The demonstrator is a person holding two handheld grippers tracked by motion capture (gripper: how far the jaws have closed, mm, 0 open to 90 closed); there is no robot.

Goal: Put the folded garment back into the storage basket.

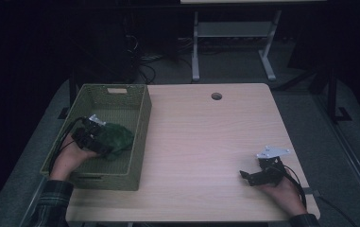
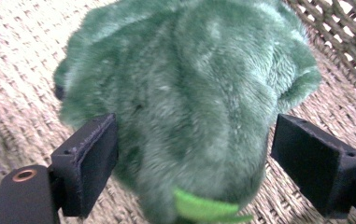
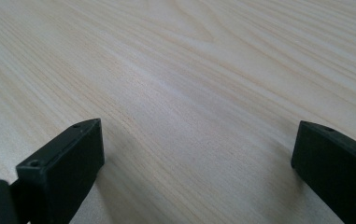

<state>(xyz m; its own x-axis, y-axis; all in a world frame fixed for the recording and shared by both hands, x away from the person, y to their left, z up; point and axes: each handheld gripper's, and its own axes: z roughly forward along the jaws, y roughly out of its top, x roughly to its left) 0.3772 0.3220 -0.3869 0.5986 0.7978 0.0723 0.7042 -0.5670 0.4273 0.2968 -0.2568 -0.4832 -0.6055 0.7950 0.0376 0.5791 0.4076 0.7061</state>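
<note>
My left gripper [image 1: 103, 144] is down inside the green woven basket [image 1: 140, 137], which sits at the left side of the wooden surface [image 1: 206, 142]. The soft green plush toy [image 1: 116, 138] lies on the basket floor, close to the basket's right wall. In the left gripper view the toy [image 2: 185, 102] is big and fuzzy, and it sits right between my two black jaws. The jaws are spread wide. The left one is right up against the fur, and I cannot tell if it touches. The right one stands a little apart from it, with a bit of basket floor showing in the gap. So the jaws are not pinching the toy. A small bright green tag [image 2: 203, 210] sticks out from the bottom of the toy, near me. The woven basket wall [image 2: 344, 32] shows at the top right of that view. My left hand [image 1: 71, 156] comes in over the basket's near left side, with a plaid sleeve [image 1: 52, 198] behind it. My right gripper [image 1: 249, 176] rests low on the surface near the right front corner, well apart from the basket. In the right gripper view its jaws are spread wide too, with bare pale wood [image 3: 189, 93] between them and nothing held. There is a small round hole [image 1: 216, 96] in the surface at the far side.
</note>
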